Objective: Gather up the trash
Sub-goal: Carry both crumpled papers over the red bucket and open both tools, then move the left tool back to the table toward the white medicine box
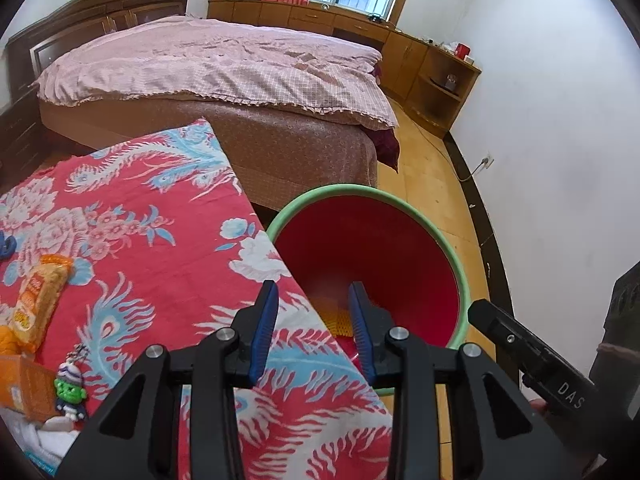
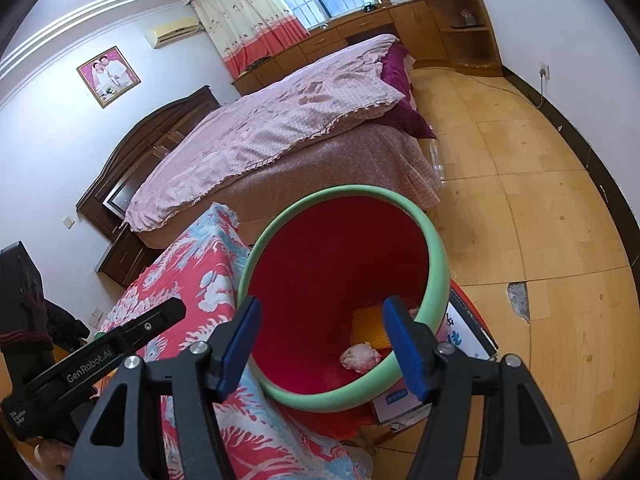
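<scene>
A red bin with a green rim point(image 1: 400, 200) stands beside the table's right edge. In the right wrist view the bin rim point(image 2: 436, 248) rings a yellow wrapper point(image 2: 372, 326) and a crumpled white wad point(image 2: 360, 356) at the bottom. My left gripper point(image 1: 314, 292) is open and empty, straddling the table edge and the bin's mouth. My right gripper point(image 2: 320, 308) is open above the bin with nothing between its fingers. On the red floral tablecloth point(image 1: 140, 240) at the left lie an orange snack packet point(image 1: 40, 300) and an orange box point(image 1: 24, 384).
A green-faced keychain figure point(image 1: 70, 392) and a white tissue pack point(image 1: 44, 440) sit by the box. A bed point(image 1: 220, 68) stands behind the table. A printed cardboard box point(image 2: 460, 336) lies under the bin. Wooden floor point(image 2: 540, 220) stretches to the right, with cabinets point(image 1: 432, 68) along the far wall.
</scene>
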`<state>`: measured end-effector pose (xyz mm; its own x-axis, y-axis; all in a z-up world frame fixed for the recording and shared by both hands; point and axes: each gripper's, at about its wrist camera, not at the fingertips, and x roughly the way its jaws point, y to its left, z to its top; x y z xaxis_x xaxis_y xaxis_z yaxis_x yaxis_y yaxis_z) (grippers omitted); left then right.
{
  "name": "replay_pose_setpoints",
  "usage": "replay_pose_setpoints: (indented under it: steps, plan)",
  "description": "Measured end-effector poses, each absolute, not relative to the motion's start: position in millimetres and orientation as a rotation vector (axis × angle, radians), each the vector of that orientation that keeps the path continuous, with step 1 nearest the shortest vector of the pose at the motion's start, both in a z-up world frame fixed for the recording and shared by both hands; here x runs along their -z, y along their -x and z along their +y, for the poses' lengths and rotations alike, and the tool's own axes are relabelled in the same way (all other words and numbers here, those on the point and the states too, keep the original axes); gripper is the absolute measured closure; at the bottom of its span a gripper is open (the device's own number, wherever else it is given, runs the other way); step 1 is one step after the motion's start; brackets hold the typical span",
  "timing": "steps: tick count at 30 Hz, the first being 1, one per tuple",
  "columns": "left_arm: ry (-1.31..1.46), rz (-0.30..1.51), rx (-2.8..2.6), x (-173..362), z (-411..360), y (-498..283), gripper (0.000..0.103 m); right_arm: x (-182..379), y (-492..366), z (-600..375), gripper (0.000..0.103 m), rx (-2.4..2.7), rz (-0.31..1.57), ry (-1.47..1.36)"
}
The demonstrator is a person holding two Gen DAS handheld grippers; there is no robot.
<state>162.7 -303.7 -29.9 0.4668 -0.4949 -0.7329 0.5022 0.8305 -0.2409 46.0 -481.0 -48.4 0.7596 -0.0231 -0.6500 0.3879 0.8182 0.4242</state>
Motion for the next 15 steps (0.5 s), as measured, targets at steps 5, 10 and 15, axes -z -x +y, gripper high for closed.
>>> replay_pose_setpoints:
  steps: [5,10,15]
  plan:
    - [0.002,0.883,0.572,20.2,-286.8,-152.4,0.067,42.9,-39.0,-471.2,0.033,0.231,0.671,-0.577]
    - [0.014,0.867,0.527,10.0,-262.6,-138.2,0.067,35.4,-27.5,-459.2,0.03,0.22,0.663,-0.576]
    - [0.039,0.847,0.491,-0.5,-233.5,-124.9,0.066,27.4,-20.2,-449.2,0.028,0.199,0.667,-0.574]
